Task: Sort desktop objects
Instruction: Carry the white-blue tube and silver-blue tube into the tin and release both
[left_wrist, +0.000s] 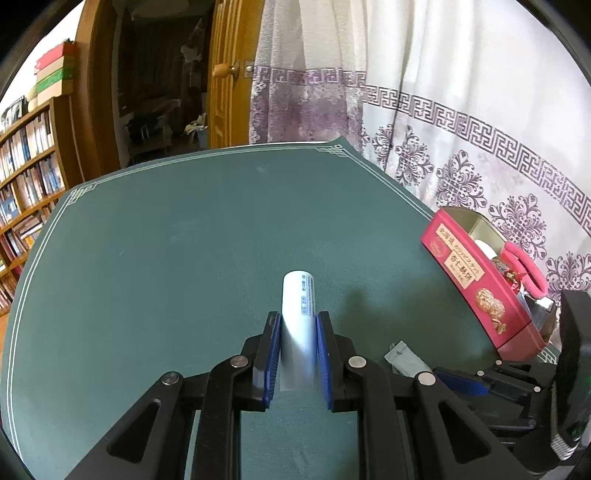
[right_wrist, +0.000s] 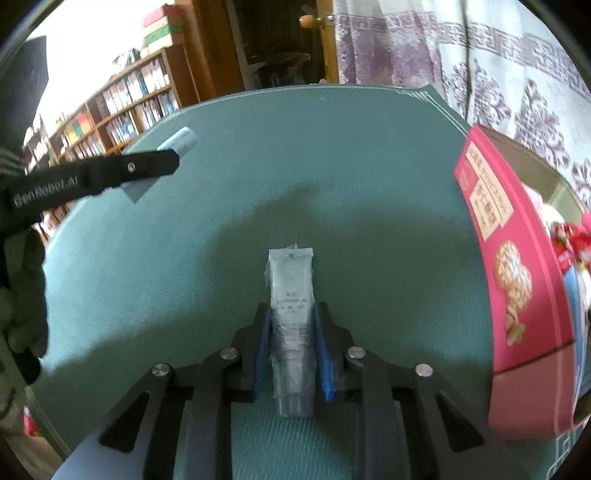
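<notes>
The left gripper (left_wrist: 297, 325) has its fingers clamped on a white tube (left_wrist: 297, 295), long axis pointing away toward the far edge of the green tabletop (left_wrist: 166, 240). The right gripper (right_wrist: 291, 321) pinches a wrapped grey tube (right_wrist: 291, 291), cap nearest the camera, flat end pointing far. The red box (left_wrist: 476, 284) sits at the right edge; the tabletop to the left lies open.

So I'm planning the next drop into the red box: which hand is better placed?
Probably right: the right gripper, holding a grey tube, is beside the red box. The left gripper, holding a white tube, is farther away.
</notes>
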